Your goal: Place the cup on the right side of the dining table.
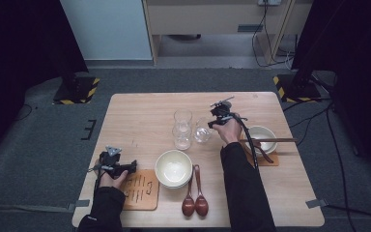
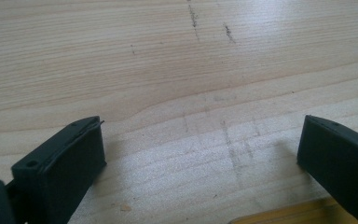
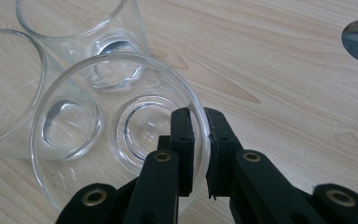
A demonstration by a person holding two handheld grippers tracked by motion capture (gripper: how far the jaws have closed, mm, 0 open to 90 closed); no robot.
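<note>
1. High view, near edge: left gripper [image 1: 128, 167] rests by the near-left corner of the table [image 1: 135, 111], beside a wooden coaster [image 1: 140, 189]; jaws wide apart, nothing between them.
2. Near middle: stacked bowls [image 1: 173, 168], two spoons [image 1: 194, 191] just right of them.
3. Centre: right gripper [image 3: 200, 135] has its jaws pinched on the rim of a glass [image 3: 116, 140], one jaw inside, one outside.
4. Two more glasses [image 3: 81, 28] touch it on the far side.
5. Right edge: bowl [image 1: 261, 137] with chopsticks [image 1: 270, 140] across it.
</note>
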